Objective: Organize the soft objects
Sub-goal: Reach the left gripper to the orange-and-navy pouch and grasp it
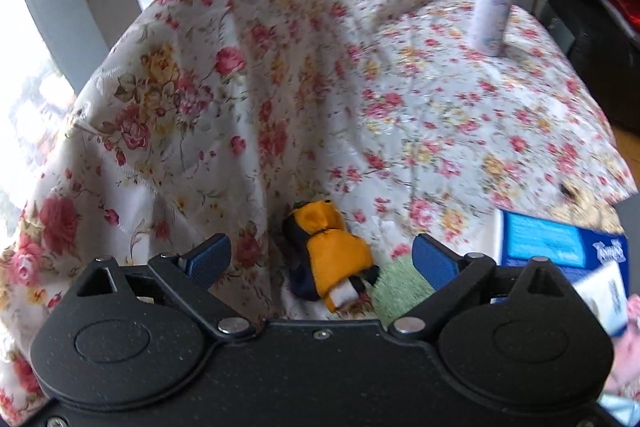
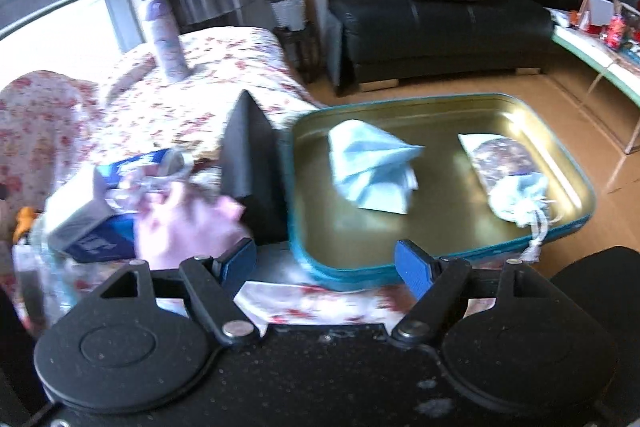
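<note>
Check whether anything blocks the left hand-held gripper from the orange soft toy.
Nothing visible does. The left hand-held gripper hangs open just above the orange soft toy, which lies on the floral cloth between its fingers.

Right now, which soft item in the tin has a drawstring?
The small pale pouch at the right end of the teal-rimmed tin; its white cord trails over the rim. The other, a folded light-blue cloth, has none.
</note>
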### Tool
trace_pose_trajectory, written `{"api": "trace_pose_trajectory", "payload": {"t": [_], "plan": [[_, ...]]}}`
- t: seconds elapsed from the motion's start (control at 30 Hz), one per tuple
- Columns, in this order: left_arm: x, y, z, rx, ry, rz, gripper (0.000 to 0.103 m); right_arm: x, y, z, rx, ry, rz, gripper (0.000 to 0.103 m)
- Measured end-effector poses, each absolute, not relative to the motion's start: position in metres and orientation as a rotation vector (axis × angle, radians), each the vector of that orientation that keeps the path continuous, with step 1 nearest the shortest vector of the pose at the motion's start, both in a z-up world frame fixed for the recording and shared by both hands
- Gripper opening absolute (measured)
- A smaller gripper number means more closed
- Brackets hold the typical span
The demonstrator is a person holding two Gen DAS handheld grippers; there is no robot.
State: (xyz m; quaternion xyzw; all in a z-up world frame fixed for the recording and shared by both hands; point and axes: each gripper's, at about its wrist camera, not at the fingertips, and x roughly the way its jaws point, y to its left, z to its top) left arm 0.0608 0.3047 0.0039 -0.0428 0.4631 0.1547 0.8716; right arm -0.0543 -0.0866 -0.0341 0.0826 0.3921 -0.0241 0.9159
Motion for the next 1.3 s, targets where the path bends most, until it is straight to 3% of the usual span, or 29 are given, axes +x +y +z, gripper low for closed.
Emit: {"api": "trace_pose_trajectory", "payload": {"t": [0.3,0.7,0.9,1.3], "plan": [[0.100,0.318,-0.011,-0.125,1.082,0.362,0.094,-0.049,-0.063,-0.019,0.155,0.787,0.029,0.078],[0.152,0.301,-0.062,0.041,1.262,0.384,0.094,-0.044,-0.048,-0.012,0.103,0.773,0.081,0.080],[0.157,0.307,-0.075,-0.088,1.332,0.279,0.093,-0.036,-0.038,-0.013,0.081,0.781,0.120,0.080],[0.169,0.296,-0.089,-0.053,1.345,0.246,0.099,-0.013,-0.001,-0.034,0.038,0.866,0.181,0.092]]}}
